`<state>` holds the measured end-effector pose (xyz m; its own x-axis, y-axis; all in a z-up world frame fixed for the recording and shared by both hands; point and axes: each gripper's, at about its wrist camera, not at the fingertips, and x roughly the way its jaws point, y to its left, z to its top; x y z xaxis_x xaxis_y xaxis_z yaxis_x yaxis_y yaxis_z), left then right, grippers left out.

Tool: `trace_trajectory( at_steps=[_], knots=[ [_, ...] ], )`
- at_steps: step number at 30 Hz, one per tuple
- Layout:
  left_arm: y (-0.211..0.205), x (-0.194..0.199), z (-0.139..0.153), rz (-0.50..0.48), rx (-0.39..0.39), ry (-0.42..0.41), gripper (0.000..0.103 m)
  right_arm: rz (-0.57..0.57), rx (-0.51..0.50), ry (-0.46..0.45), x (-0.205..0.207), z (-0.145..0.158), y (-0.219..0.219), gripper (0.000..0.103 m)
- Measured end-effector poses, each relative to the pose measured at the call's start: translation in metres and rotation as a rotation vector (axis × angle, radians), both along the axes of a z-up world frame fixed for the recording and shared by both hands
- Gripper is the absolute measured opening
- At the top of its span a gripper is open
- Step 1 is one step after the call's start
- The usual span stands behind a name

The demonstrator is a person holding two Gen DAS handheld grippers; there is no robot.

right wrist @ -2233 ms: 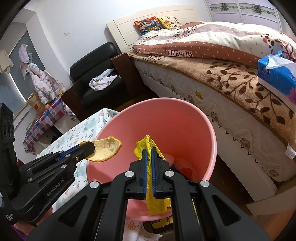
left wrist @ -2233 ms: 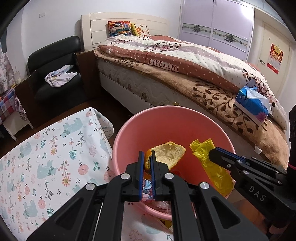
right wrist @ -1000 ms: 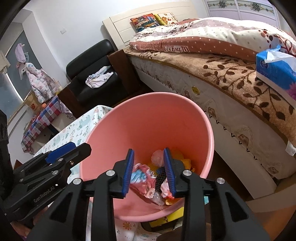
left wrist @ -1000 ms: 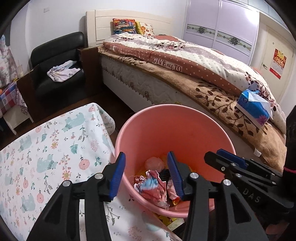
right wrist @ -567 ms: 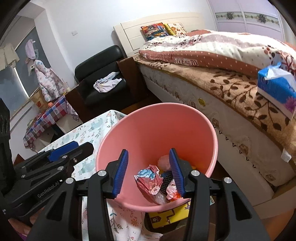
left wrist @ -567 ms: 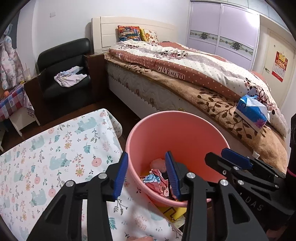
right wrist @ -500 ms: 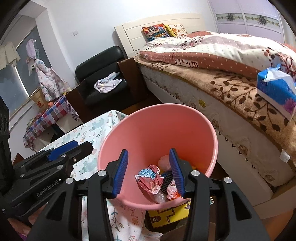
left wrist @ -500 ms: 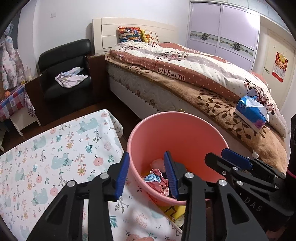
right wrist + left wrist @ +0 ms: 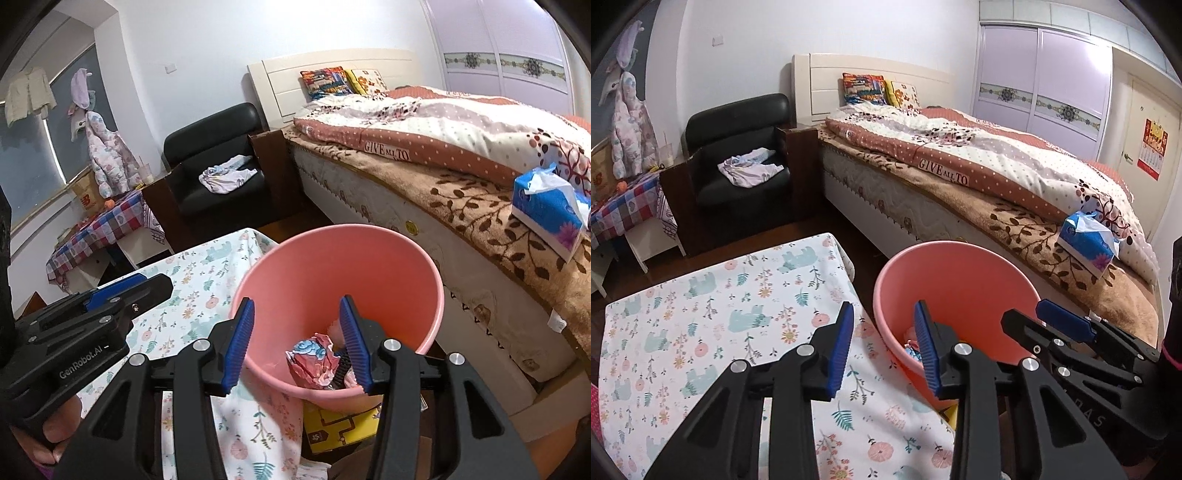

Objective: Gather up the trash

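Observation:
A pink bin (image 9: pixel 960 245) (image 9: pixel 332 273) stands beside the floral-cloth table (image 9: pixel 720 314) (image 9: pixel 207 273). Crumpled wrappers (image 9: pixel 314 356) (image 9: pixel 910 345) and other scraps lie at its bottom. My left gripper (image 9: pixel 883 306) hovers over the table edge and the bin's near rim, its jaws closing with nothing between them. My right gripper (image 9: pixel 297 301) hangs open above the bin's mouth, also empty. Each gripper shows in the other's view: the right gripper (image 9: pixel 1052 314) at the bin's right side, the left gripper (image 9: pixel 147 284) over the cloth, held by a hand.
A bed (image 9: pixel 979 192) with a blue tissue box (image 9: pixel 1087 243) (image 9: pixel 550 214) runs behind and to the right of the bin. A black armchair (image 9: pixel 738 155) holding clothes stands at the back left, next to a checkered small table (image 9: pixel 96 229). A yellow box (image 9: pixel 340 424) lies under the bin.
Earlier each gripper held a piece of trash over the bin; both let go and the pieces fell in. Since then both have drawn back and up, the left jaws narrowing, the right widening.

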<state>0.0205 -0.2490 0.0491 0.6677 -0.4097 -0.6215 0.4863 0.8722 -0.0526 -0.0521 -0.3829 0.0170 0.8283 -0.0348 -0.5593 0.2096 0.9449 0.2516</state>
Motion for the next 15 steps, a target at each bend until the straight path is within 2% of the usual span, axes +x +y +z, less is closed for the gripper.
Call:
trace_trajectory(
  at_steps=[15],
  knots=[
    [0.043,-0.014,0.009,0.050,-0.037,-0.006,0.033,0.031,-0.049,-0.029,-0.008,0.013,0.040,0.049]
  ],
)
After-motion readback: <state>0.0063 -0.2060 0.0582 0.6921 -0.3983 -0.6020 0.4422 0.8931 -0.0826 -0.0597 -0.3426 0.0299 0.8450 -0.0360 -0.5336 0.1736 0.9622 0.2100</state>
